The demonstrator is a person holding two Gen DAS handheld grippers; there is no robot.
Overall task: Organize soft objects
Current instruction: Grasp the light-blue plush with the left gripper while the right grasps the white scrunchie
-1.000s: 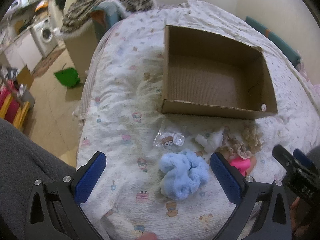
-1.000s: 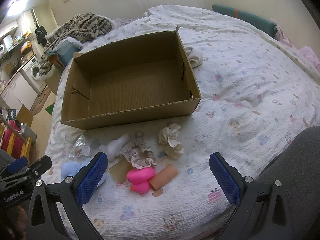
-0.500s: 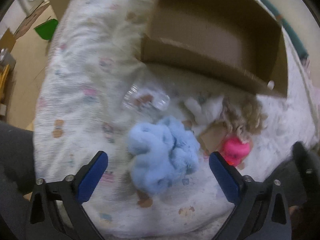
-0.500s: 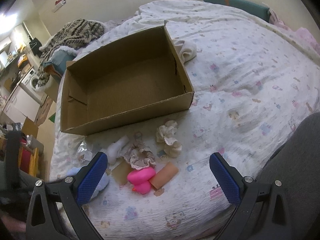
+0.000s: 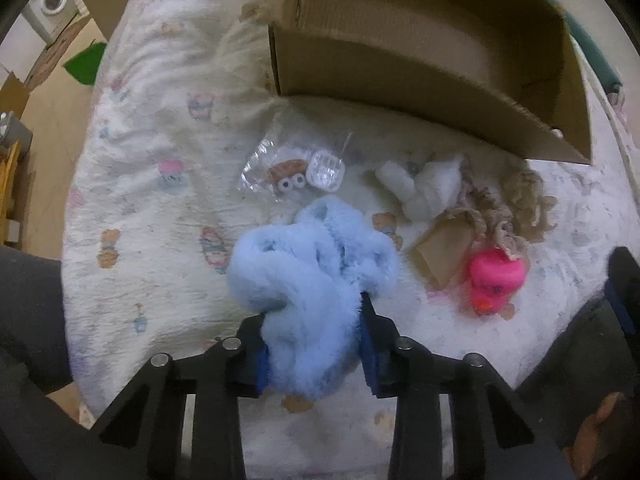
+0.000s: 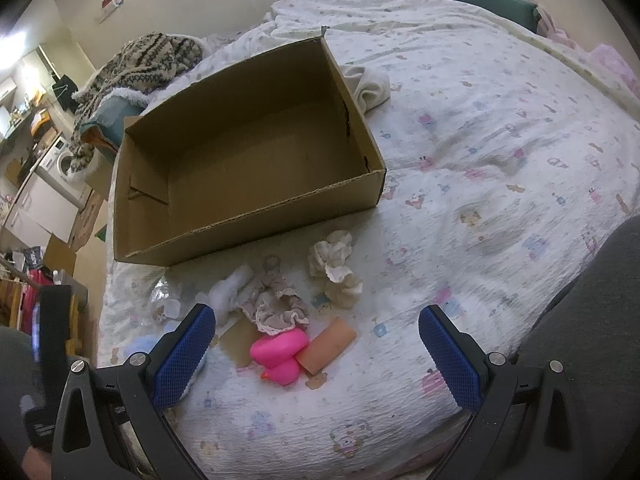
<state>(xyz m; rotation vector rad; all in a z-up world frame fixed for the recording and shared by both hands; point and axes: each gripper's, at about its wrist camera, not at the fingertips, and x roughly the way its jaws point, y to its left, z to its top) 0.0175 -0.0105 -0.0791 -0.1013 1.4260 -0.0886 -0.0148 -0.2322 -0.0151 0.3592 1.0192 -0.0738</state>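
Left gripper: jaws clamped on the fluffy blue scrunchie, on the bed. Right gripper: jaws apart over the pink duck. Cardboard box, beyond, holds nothing; sorting barely begun.

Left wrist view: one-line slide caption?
Left gripper shut on fluffy blue scrunchie on the bed, empty cardboard box beyond.

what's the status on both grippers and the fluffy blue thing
Left gripper shut on the fluffy light-blue scrunchie, on the bed. Right gripper open, hovering over the pink rubber duck. Brown cardboard box empty, nothing blocking it.
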